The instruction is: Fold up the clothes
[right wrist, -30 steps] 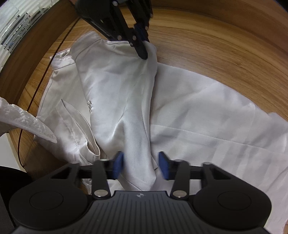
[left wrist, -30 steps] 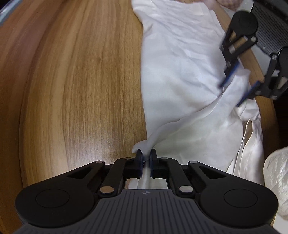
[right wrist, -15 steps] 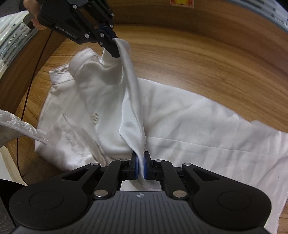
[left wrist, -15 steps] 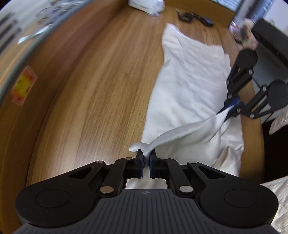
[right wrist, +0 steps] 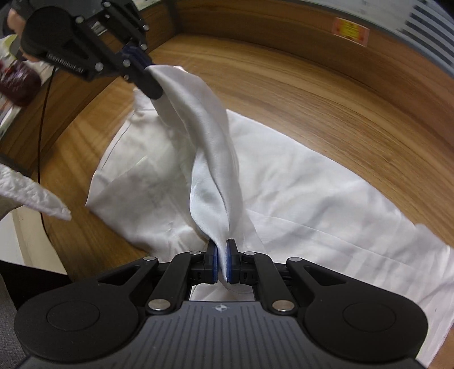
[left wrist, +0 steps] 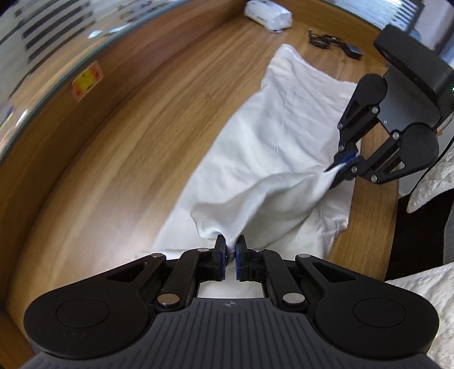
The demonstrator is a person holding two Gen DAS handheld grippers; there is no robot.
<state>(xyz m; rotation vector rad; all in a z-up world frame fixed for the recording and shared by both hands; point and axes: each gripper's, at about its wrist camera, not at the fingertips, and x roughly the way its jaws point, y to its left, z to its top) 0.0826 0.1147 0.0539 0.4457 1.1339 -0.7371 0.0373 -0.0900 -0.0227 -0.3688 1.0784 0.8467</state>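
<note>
Left wrist view: left claw (left wrist: 230,249), blue pads pinched on a bunched end of the white garment (left wrist: 272,136); garment lies lengthwise on the wooden worktop (left wrist: 119,147), one strip of it raised clear and stretched across to the right claw (left wrist: 344,166), likewise clamped on the cloth near the worktop's right edge. Also present: white packet (left wrist: 268,14) and black cable (left wrist: 332,42) at the far end, well apart from the garment. Right wrist view: right claw (right wrist: 222,262), pads together on the near end of the raised strip; left claw (right wrist: 147,76) at upper left holds the far end, strip twisted and hanging between the two; rest of the garment (right wrist: 326,198) flat beneath. Step in hand, by judgement: a sleeve or side flap lifted at both ends for folding inward. Next move calls for both claws to travel together, keeping the strip taut, untwisting it and laying it flat over the body panel before release.
</note>
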